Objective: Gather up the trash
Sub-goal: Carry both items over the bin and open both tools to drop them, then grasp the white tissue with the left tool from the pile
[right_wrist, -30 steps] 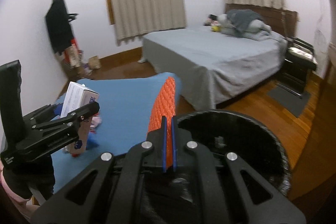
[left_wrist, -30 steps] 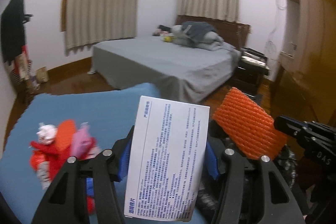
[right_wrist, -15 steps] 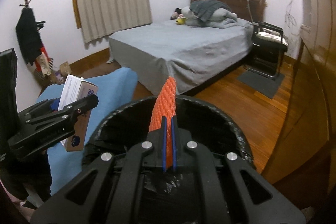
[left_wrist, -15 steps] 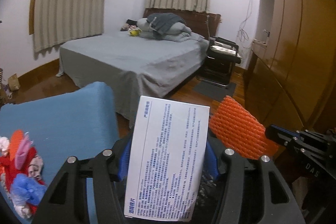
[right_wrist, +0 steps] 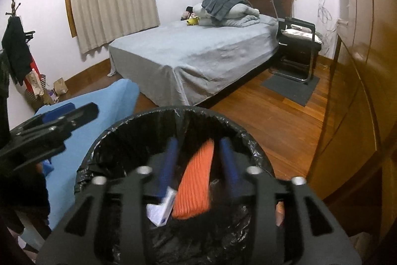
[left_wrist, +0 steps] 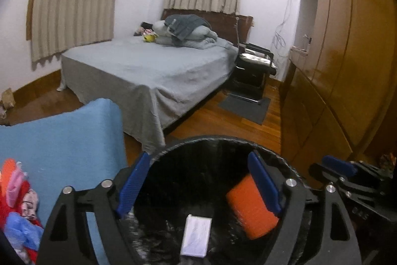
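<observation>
the left claw [left_wrist: 198,180] hangs over the round black bin lined with a black plastic bag [left_wrist: 213,140], its blue-padded jaws spread wide after just opening, with nothing pinched between them. below it, inside the bin, lies the white printed cardboard box [left_wrist: 196,235], and just to its right the orange ribbed foam sleeve [left_wrist: 250,208], close beside the right-hand blue pad. the right claw [right_wrist: 201,165] also hangs over the same bin [right_wrist: 104,140], its jaws likewise just opened and standing apart; the orange sleeve [right_wrist: 196,188] shows in the gap between the blue pads, blurred, clear of both pads, with the white box [right_wrist: 161,210] at its left. to the left of the bin sits the bench covered in a light blue cloth [left_wrist: 62,140], and at its near left edge a heap of red, pink and blue wrappers and scraps [left_wrist: 17,205] lies on the cloth. farther off stands a bed with a grey sheet [left_wrist: 148,71].
</observation>
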`<state>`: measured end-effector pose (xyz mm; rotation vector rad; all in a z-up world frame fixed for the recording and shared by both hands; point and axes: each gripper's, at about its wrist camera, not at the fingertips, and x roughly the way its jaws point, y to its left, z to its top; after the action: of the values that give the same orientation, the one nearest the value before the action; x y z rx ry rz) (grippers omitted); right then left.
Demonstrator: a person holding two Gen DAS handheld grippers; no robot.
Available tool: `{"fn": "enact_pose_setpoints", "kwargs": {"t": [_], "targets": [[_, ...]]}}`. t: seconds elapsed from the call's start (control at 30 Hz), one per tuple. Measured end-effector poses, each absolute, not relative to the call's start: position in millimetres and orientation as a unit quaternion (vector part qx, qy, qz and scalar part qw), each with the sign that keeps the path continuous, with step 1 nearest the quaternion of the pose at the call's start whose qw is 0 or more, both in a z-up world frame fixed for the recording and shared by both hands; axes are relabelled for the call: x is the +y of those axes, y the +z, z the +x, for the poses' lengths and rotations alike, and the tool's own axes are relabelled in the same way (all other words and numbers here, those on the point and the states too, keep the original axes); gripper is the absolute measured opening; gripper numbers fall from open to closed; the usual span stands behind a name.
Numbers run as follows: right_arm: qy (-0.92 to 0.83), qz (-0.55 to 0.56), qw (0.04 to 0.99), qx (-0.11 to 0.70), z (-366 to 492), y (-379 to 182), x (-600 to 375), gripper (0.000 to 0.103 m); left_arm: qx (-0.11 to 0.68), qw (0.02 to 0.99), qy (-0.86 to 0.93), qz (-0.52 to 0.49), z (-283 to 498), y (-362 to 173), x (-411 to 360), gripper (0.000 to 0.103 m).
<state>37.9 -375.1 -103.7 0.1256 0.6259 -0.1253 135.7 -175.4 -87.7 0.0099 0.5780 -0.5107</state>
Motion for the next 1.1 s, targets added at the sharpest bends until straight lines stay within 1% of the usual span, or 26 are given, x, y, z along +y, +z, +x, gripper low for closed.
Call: {"fn": "enact_pose_setpoints", "kwargs": {"t": [0.03,0.07,0.17,0.37,0.73,1.03,1.1], "targets": [[-0.064,0.062,0.949,0.302,38,-102,-374,0.078,0.277,0.930,-0.242,0.007,136,-86,-172,0.082],[-0.067,0.063,0.952,0.293,36,-101,-371,0.089,0.272,0.934,-0.232,0.009,135,-83,-166,0.084],[-0.051,0.067,0.955,0.285,40,-97,-361,0.097,0.264,0.943,-0.201,0.007,133,-79,-142,0.088],[-0.006,0.063,0.955,0.290,56,-95,-318,0.098,0.258,0.958,-0.126,0.017,123,-78,-86,0.092],[0.094,0.029,0.949,0.300,82,-96,-215,0.097,0.281,0.960,0.019,0.012,95,-102,33,0.092],[0.138,0.011,0.939,0.315,88,-112,-166,0.097,0.331,0.940,0.078,-0.007,78,-142,90,0.084],[0.144,0.005,0.937,0.319,88,-115,-160,0.097,0.340,0.937,0.079,-0.016,76,-149,96,0.079]]}}
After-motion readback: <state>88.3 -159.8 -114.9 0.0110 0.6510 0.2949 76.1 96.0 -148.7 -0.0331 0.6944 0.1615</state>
